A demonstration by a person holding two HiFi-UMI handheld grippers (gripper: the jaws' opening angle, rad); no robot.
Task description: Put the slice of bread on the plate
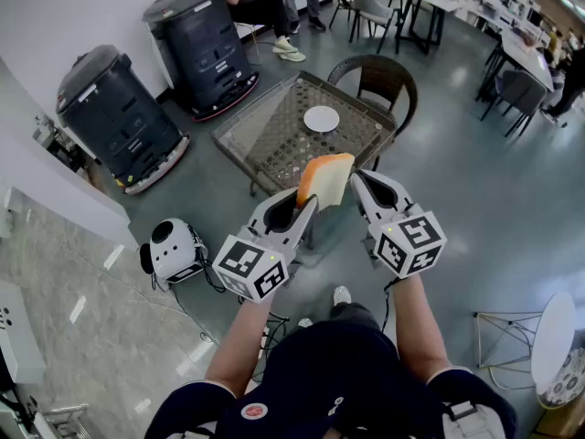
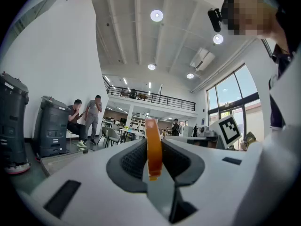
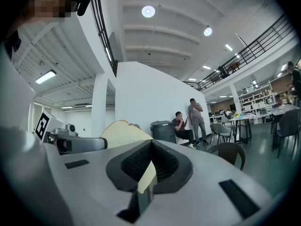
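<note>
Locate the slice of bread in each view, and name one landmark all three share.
Head view: the orange-crusted, pale slice of bread stands centre, gripped by the left tool.
Left gripper view: centre, edge-on, only its orange crust showing between the jaws.
Right gripper view: left of centre, its pale face showing.
Shared landmark: the dark grey machine beside the seated person.

Left gripper [image 1: 306, 201] grips bread slice [image 1: 329, 179]; plate [image 1: 321, 118] on table [image 1: 270, 144] beyond.
</note>
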